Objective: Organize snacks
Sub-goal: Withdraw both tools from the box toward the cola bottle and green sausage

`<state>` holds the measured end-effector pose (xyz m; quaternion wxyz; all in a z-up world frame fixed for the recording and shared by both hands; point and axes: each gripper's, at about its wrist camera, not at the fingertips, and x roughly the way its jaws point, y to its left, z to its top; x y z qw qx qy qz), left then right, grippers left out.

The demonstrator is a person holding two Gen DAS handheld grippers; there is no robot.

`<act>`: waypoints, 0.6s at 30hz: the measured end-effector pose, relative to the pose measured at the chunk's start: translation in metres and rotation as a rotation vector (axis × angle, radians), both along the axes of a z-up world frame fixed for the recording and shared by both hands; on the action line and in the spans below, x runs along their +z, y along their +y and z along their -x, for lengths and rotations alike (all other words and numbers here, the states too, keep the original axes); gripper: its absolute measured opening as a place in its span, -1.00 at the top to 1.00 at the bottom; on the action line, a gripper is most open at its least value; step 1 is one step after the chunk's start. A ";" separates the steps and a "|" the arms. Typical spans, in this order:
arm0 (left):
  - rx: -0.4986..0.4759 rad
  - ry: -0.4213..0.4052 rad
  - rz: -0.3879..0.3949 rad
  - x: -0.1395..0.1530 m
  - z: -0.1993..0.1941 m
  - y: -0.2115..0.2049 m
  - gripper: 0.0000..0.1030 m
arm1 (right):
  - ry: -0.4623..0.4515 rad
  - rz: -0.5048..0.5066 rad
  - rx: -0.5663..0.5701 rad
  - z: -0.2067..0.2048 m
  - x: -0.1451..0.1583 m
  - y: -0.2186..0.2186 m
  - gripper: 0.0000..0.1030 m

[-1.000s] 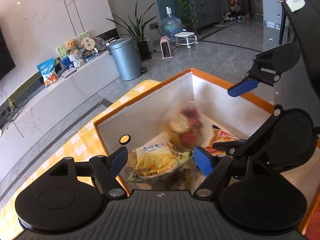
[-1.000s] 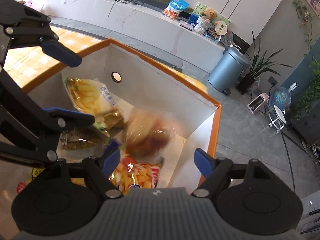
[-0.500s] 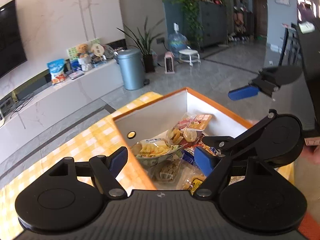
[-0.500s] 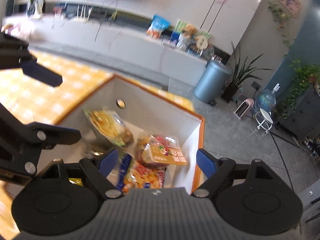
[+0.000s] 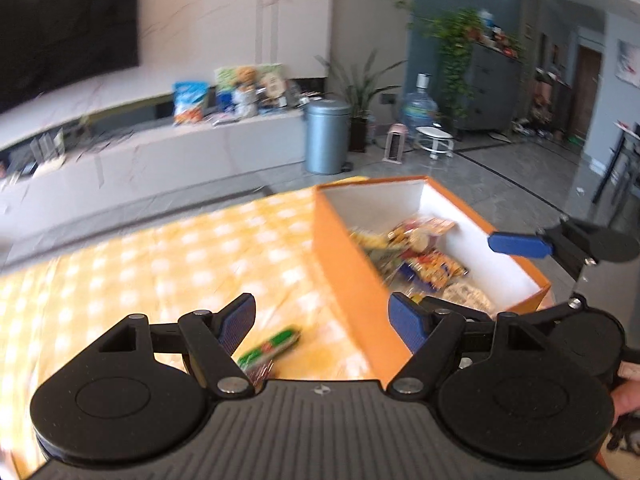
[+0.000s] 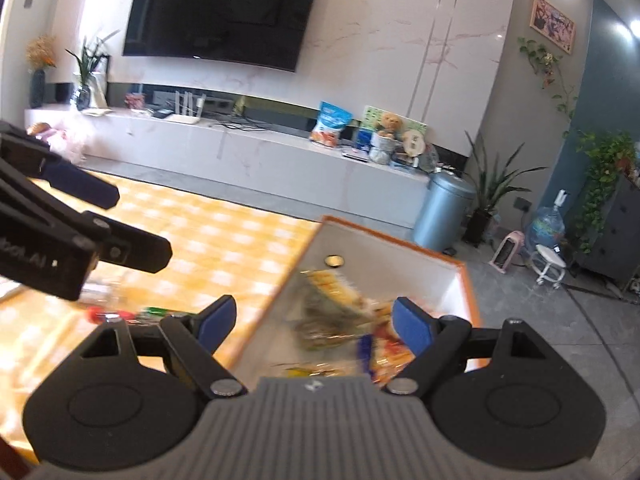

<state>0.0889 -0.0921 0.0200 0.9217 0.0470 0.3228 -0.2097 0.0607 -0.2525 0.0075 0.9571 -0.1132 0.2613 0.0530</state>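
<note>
Orange box, left wrist view: the orange box with white inner walls stands on the desk, right of centre, its top open.
Box contents, left wrist view: several snack packets lie piled inside, toward the near and middle part of the box; the prints are blurred and cannot be read.
Loose item, left wrist view: one green snack packet lies on the yellow checked desk cover, just left of the box and outside it.
Left gripper: the left gripper is spread wide and carries nothing; the green packet sits just beyond its left finger.
Right gripper, left wrist view: one blue fingertip shows at the far right, over the right side of the box.

Box, right wrist view: the box lies ahead and below, with the blurred packets inside.
Desk, right wrist view: the green packet and a red item, too blurred to identify, lie left of the box on the desk.
Right gripper: the right gripper is wide apart and holds nothing.

Progress, judged: most snacks are boxed; at least the green packet, and possibly the red item, are left to place.
</note>
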 end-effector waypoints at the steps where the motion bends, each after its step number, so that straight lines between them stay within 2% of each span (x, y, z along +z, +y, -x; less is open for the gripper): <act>1: 0.025 0.004 0.005 -0.002 0.005 0.008 -0.73 | 0.001 -0.015 0.008 0.005 -0.001 0.006 -0.62; 10: 0.222 0.019 0.020 -0.031 0.041 0.078 -0.72 | 0.035 -0.120 0.066 0.050 -0.025 0.066 -0.62; 12: 0.242 0.009 0.024 -0.039 0.051 0.090 -0.72 | 0.049 -0.127 0.066 0.055 -0.034 0.076 -0.63; 18: 0.277 0.049 0.024 -0.061 0.067 0.117 -0.72 | 0.121 -0.165 0.060 0.062 -0.059 0.098 -0.63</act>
